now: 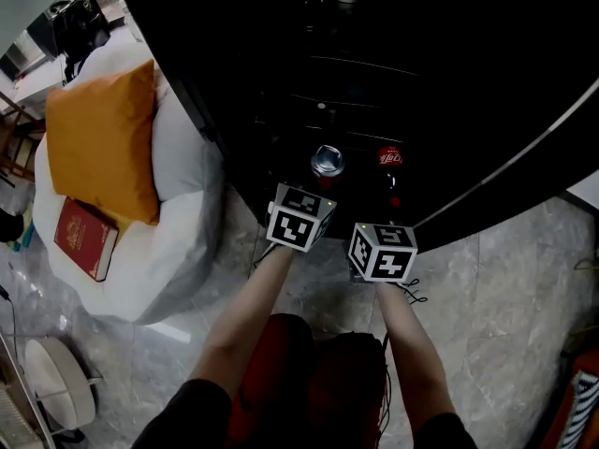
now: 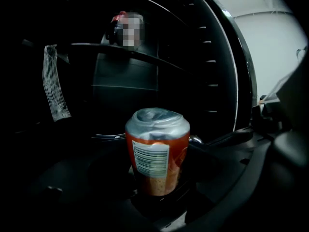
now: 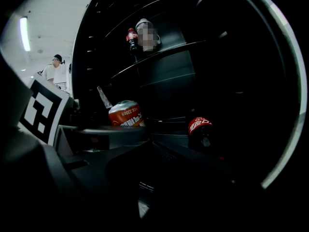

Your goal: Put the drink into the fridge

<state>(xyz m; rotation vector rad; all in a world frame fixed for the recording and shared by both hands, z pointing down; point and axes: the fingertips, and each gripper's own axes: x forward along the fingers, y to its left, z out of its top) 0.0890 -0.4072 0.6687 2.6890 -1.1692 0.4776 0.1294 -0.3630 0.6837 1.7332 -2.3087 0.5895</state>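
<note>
L gripper [image 2: 157, 197] is clamping the orange can [image 2: 157, 151] low on its body. Can is standing upright, barcode facing the cam, at the open front of the fridge [image 1: 449, 82], dark shelves behind. R gripper view is showing that can at 10 o'clock and a cola bottle [image 3: 199, 128] at 2 o'clock, just ahead of R gripper [image 3: 159, 168]. R jaws are sitting too dark to tell if apart or gripping. Only head view is showing the orange cushion [image 1: 103, 138] and red book [image 1: 84, 237] at 9 o'clock.

head: steep down | claw views: close, into fridge [image 1: 367, 68] | shared: can [image 2: 157, 151]
</note>
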